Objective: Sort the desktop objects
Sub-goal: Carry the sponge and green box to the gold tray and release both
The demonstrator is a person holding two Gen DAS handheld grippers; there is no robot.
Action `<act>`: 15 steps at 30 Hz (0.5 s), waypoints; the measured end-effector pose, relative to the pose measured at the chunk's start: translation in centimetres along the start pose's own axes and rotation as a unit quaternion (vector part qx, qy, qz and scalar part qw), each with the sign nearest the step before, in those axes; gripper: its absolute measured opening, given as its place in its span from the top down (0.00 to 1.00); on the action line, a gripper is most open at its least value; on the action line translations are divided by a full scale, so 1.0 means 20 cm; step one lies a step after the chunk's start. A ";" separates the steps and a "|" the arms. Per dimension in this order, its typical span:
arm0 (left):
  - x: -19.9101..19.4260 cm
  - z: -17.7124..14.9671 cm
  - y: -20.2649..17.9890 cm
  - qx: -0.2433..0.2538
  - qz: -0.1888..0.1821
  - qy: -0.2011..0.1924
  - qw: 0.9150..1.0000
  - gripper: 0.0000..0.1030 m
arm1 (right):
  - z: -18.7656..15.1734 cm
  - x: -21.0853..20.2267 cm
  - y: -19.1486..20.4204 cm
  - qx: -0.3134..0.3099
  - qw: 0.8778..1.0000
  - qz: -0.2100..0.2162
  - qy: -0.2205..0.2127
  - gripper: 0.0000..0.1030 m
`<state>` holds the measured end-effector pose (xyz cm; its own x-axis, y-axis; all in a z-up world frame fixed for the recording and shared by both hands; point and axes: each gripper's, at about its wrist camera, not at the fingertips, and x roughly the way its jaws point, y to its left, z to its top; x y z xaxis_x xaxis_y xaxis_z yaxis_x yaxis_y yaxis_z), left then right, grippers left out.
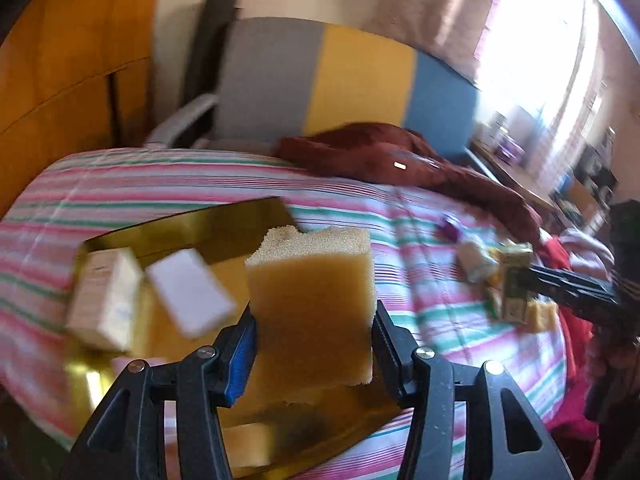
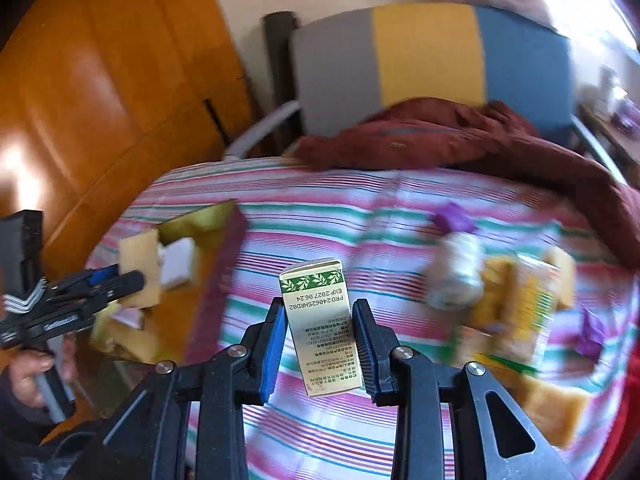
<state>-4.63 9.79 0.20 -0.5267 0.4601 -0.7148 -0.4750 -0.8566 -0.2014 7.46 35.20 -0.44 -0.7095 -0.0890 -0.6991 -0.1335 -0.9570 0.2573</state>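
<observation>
My left gripper point(image 1: 314, 316) is shut on a yellow sponge point(image 1: 316, 284), held above a gold box point(image 1: 216, 224) that lies on the striped bed cover. In that box are a cream carton point(image 1: 104, 300) and a white block point(image 1: 190, 296). My right gripper point(image 2: 319, 320) is shut on a small cream carton with a green leaf band point(image 2: 322, 320), lifted over the bed. From the right wrist view the left gripper point(image 2: 120, 280) and its sponge point(image 2: 140, 256) hang over the gold box point(image 2: 200, 220) at the left. The right gripper point(image 1: 520, 280) with its carton point(image 1: 514, 280) shows at the right of the left wrist view.
More items lie blurred on the striped cover point(image 2: 320, 216): a pale bottle point(image 2: 456, 272), yellow sponges point(image 2: 552, 404), a yellow packet point(image 2: 524, 304), purple pieces point(image 2: 456, 216). A dark red jacket point(image 2: 420, 132) lies by the headboard point(image 2: 428, 52). A wooden wardrobe point(image 2: 100, 80) stands left.
</observation>
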 end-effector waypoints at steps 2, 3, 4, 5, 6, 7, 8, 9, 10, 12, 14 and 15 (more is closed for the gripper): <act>-0.05 -0.01 0.13 -0.018 0.020 -0.006 1.000 0.48 | 0.01 0.04 0.12 -0.006 1.000 0.019 0.007 0.67; -0.07 -0.02 0.20 -0.028 0.029 -0.008 0.999 0.48 | 0.02 0.08 0.19 -0.013 0.999 0.029 0.011 0.67; -0.09 -0.03 0.27 -0.040 0.040 -0.010 0.998 0.48 | 0.03 0.10 0.24 -0.019 0.999 0.036 0.014 0.67; -0.10 -0.05 0.31 -0.046 0.047 -0.012 0.998 0.48 | 0.04 0.14 0.32 -0.026 0.998 0.047 0.020 0.67; -0.12 -0.06 0.36 -0.052 0.057 -0.012 0.997 0.48 | 0.05 0.17 0.37 -0.030 0.998 0.056 0.025 0.67; -0.13 -0.08 0.40 -0.057 0.065 -0.012 0.996 0.48 | 0.06 0.20 0.43 -0.034 0.997 0.064 0.029 0.67; -0.15 -0.10 0.44 -0.064 0.070 -0.012 0.995 0.48 | 0.06 0.23 0.48 -0.040 0.996 0.070 0.033 0.67; -0.15 -0.12 0.48 -0.070 0.075 -0.009 0.995 0.48 | 0.07 0.27 0.56 -0.046 0.995 0.079 0.038 0.67; -0.17 -0.14 0.51 -0.074 0.079 -0.008 0.994 0.48 | 0.07 0.30 0.60 -0.047 0.994 0.087 0.041 0.67; -0.18 -0.19 0.56 -0.081 0.088 -0.006 0.993 0.48 | 0.09 0.38 0.70 -0.048 0.993 0.100 0.051 0.67; -0.21 -0.23 0.62 -0.089 0.090 -0.005 0.992 0.48 | 0.09 0.44 0.78 -0.048 0.991 0.108 0.058 0.67; -0.21 -0.24 0.64 -0.092 0.089 -0.003 0.992 0.48 | 0.10 0.48 0.81 -0.047 0.990 0.113 0.063 0.67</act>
<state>-5.08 -4.15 -2.55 -0.5943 0.2991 -0.7465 -0.2374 -0.9522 -0.1925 -2.79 19.30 -1.60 -0.6213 -0.3323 -0.7096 0.0885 -0.9296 0.3579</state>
